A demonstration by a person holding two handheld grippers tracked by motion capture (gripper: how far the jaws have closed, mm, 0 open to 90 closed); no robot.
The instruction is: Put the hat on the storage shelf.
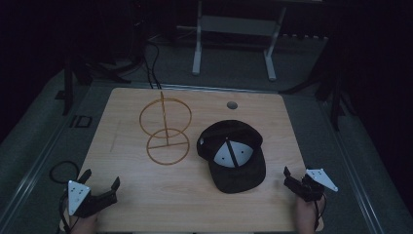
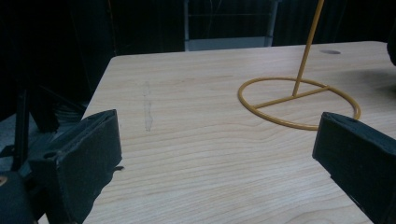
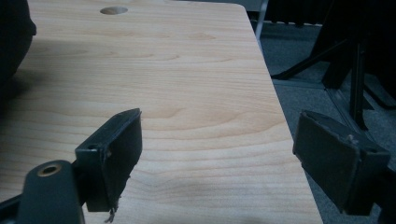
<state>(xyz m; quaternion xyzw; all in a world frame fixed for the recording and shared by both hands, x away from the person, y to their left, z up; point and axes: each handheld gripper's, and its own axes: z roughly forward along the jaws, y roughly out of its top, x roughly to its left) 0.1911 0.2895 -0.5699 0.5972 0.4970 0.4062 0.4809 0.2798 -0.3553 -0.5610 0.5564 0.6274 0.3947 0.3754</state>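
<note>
A yellow wire stand [image 1: 164,117], with a ring base, an upright pole and a ring on top, rises from the middle left of the wooden table [image 1: 146,200]. To its right lies a black cap [image 1: 241,176], its underside up, with a white panel showing inside. My left gripper [image 1: 102,179] rests near the table's front left corner, open and empty. In the left gripper view, the stand's pole [image 2: 307,51] stands ahead between the wide jaws of the gripper [image 2: 224,144]. My right gripper [image 1: 296,176] sits at the front right edge, open and empty [image 3: 226,156], with the cap [image 3: 11,42] to its left.
A round cable hole [image 1: 232,105] pierces the table's far side. Behind the table a white-legged frame [image 1: 197,53] stands on the grey floor, with cables [image 1: 151,63] and dark stands on both sides. The table's right edge [image 3: 280,121] drops off between the right gripper's jaws.
</note>
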